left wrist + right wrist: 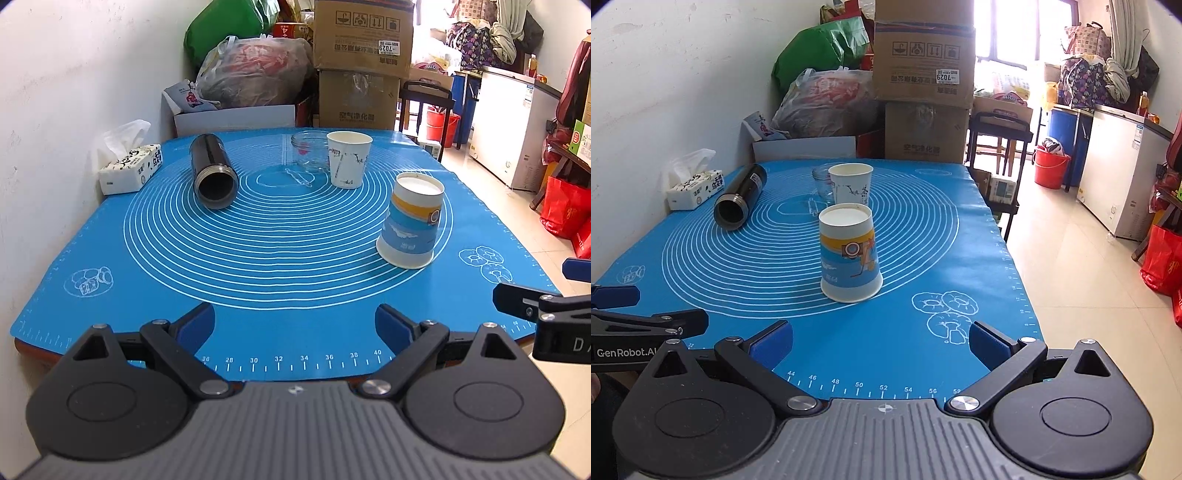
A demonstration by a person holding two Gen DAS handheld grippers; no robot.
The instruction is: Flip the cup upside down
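both cameras are sitting low at the near edge of the desk (295,288), looking across it toward the stacked boxes (923,85). the right one is sitting further right. both are seeing the same blue mat (923,258).

A: Item one — the printed cup (849,254), upside down at 12 o'clock from the right gripper (881,345): paper, matt, white base.

B: Noted. The mat (923,258)?

A: Silicone-like, smooth, slight sheen. Flask (213,170) at 11 o'clock from the left gripper (295,328) — dark glossy metal. Jar (308,150): clear glass. Gripper pads (772,343): matt blue, black plastic arms.
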